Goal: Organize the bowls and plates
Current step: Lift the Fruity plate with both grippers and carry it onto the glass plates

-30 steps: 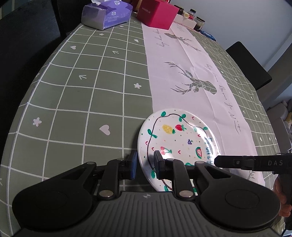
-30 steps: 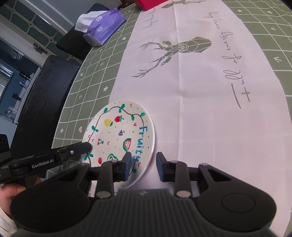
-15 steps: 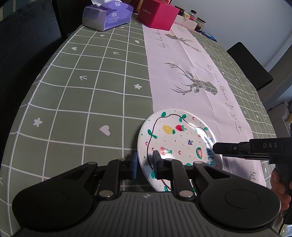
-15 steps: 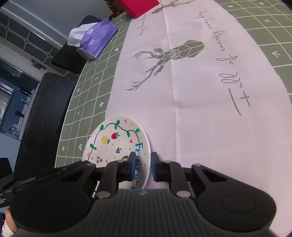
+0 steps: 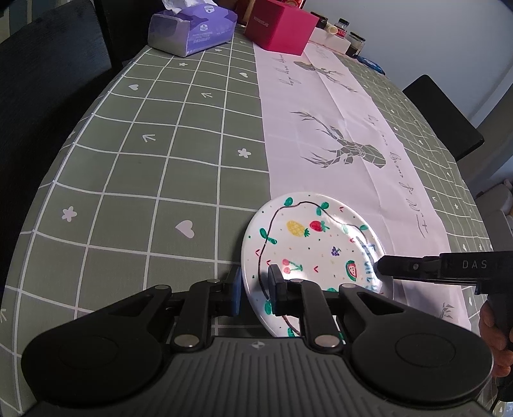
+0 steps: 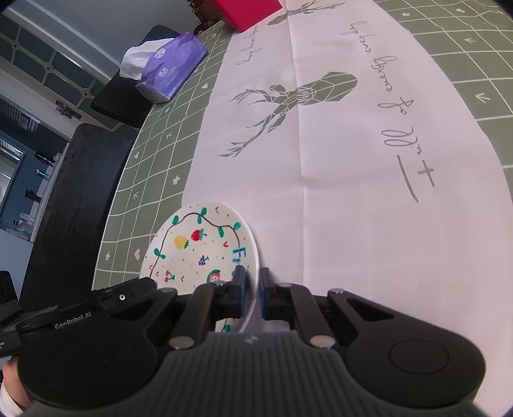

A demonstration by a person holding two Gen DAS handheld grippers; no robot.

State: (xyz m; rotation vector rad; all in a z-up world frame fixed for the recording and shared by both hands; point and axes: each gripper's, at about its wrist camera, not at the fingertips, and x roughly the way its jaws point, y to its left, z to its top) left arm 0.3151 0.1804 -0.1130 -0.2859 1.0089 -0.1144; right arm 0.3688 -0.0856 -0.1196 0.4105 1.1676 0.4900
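Presently: one painted plate point(image 5: 312, 247), near the surface's point(image 5: 134, 166) near edge, straddling the green checked cloth and white runner point(image 5: 323, 128). Left claw point(image 5: 255, 290) nearly closed, pads either side of the plate's near-left rim, gripping it. Right claw point(image 6: 251, 293) closed narrow on the opposite rim. One purple tissue pack point(image 5: 192, 30) and one pink box point(image 5: 280, 29) at the far edge; several small jars point(image 5: 348, 35) beside them. Mid-surface lies open.
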